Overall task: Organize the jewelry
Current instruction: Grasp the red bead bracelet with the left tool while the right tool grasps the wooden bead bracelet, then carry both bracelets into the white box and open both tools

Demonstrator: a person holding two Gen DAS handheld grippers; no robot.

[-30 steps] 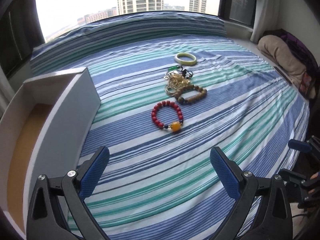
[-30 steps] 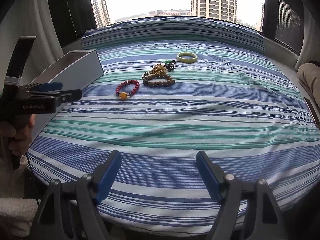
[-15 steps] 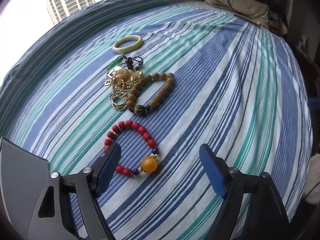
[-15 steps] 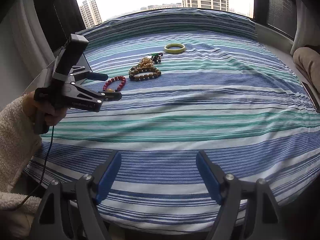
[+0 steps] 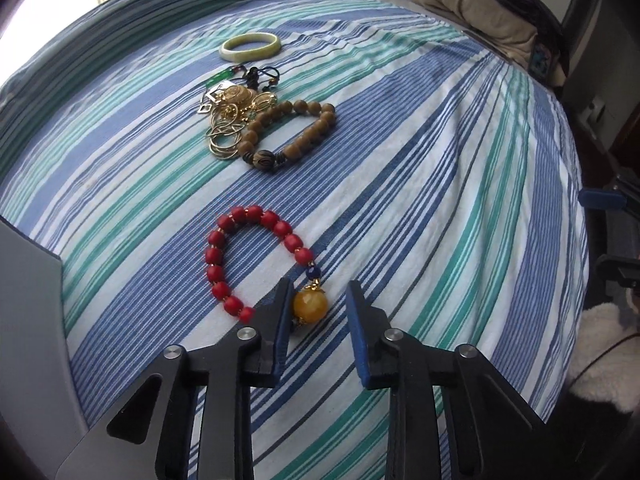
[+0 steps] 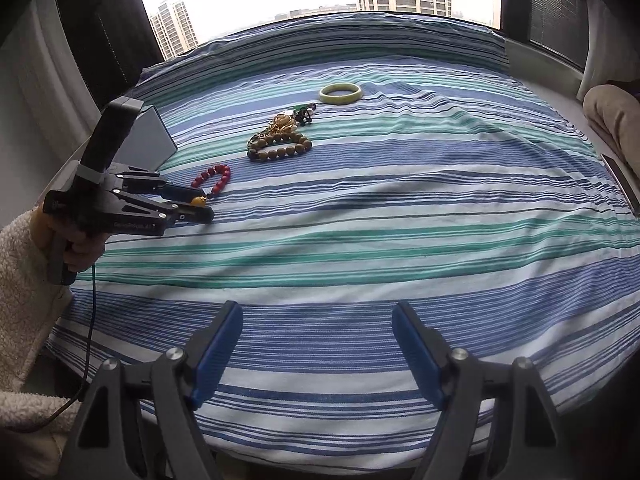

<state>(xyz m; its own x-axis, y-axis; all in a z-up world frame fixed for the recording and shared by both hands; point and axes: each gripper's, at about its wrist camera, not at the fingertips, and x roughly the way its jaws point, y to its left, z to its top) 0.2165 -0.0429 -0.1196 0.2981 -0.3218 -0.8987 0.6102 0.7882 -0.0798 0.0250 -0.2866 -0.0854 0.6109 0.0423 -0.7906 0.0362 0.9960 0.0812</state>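
A red bead bracelet [image 5: 224, 256] with a large amber bead [image 5: 310, 305] lies on the striped bedspread. My left gripper [image 5: 318, 294] is open, with its jaws on either side of the amber bead; the left jaw touches it. In the right wrist view the left gripper [image 6: 200, 206] sits at the bracelet [image 6: 212, 178]. Beyond lie a brown wooden bead bracelet [image 5: 304, 132], a tangle of gold jewelry [image 5: 236, 114] and a pale jade bangle [image 5: 249, 46]. My right gripper [image 6: 318, 354] is open and empty above the bed's near edge.
A grey box [image 6: 150, 140] stands at the bed's left side, its wall [image 5: 28, 340] close to my left gripper. A beige cushion [image 5: 476, 16] lies at the far right. Windows are behind the bed.
My left gripper has moved forward and down onto the red bracelet, and its jaws have narrowed around the amber bead. The right gripper has barely moved.
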